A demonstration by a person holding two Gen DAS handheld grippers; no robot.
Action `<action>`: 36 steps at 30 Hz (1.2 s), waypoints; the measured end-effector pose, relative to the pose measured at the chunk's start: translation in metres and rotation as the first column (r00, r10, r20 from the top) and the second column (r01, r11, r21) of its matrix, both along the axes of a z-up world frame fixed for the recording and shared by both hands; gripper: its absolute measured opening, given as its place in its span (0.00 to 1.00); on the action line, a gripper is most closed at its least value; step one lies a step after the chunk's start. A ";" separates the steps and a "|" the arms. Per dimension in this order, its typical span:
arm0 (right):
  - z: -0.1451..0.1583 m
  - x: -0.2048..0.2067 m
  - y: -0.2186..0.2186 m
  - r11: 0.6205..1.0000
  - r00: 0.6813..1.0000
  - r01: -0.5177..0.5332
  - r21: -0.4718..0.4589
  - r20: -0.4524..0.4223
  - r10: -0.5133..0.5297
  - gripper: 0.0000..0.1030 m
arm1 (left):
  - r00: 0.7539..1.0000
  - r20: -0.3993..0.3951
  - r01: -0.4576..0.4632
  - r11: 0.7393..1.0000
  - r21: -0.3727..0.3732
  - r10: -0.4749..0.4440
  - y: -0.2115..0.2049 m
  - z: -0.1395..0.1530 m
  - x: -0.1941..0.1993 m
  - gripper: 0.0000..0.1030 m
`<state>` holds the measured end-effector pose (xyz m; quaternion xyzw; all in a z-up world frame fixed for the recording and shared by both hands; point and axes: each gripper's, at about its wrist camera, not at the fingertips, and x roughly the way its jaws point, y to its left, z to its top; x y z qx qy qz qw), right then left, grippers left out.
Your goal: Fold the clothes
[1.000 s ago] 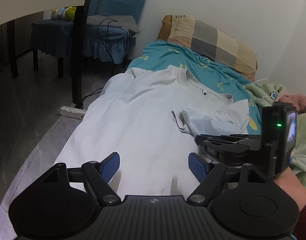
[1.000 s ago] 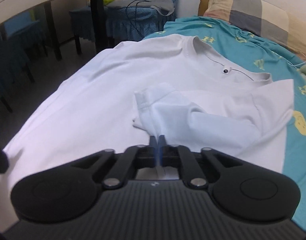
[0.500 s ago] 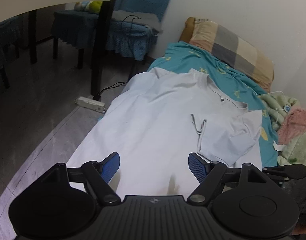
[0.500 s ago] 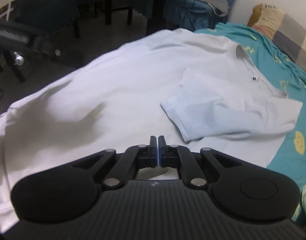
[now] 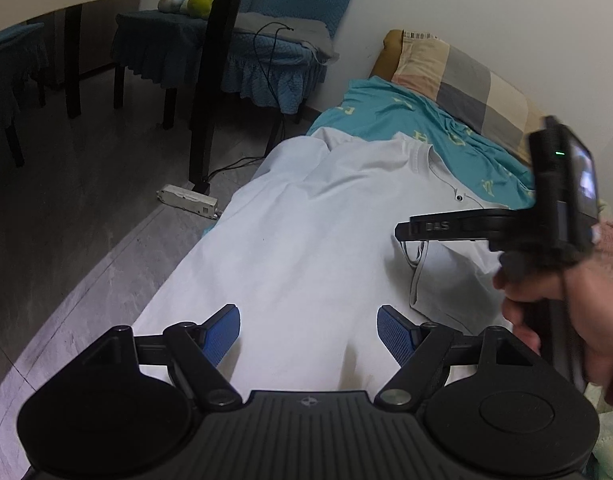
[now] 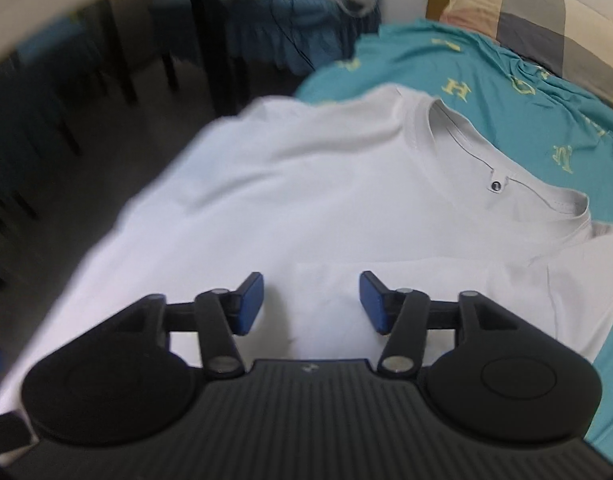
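White cotton T-shirt (image 5: 306, 240) lies spread flat on the bed with the teal letter-print sheet (image 6: 486, 76), collar toward the checked pillow (image 6: 546, 12), one sleeve (image 5: 446, 276) folded inward along the far edge. Left gripper (image 5: 308, 330) hovers over the hem, fingers apart and empty. Right gripper (image 6: 311, 304) hangs above the chest, fingers likewise apart, held by a hand (image 5: 554, 308).

A grey tiled floor (image 5: 78, 248), a white wall (image 5: 486, 8), and frilled blue-covered chairs (image 5: 234, 60) beside the teal-sheeted bed (image 5: 386, 112).
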<state>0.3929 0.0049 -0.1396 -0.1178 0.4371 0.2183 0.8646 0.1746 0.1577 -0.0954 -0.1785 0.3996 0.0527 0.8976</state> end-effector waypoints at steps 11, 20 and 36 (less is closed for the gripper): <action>0.018 0.027 -0.005 0.980 0.983 0.150 0.132 0.086 -0.162 0.05 | 1.000 -0.001 0.019 1.000 0.007 -0.019 -0.006 -0.005 0.000 0.75; 0.011 0.045 -0.009 0.958 0.964 0.196 0.207 0.140 -0.228 0.07 | 0.999 -0.002 0.032 0.999 0.039 -0.032 -0.011 -0.011 0.003 0.75; 0.078 -0.120 -0.101 0.872 0.922 0.268 0.410 0.155 -0.356 0.46 | 0.997 0.047 0.057 0.997 0.050 -0.060 -0.018 -0.004 -0.004 0.75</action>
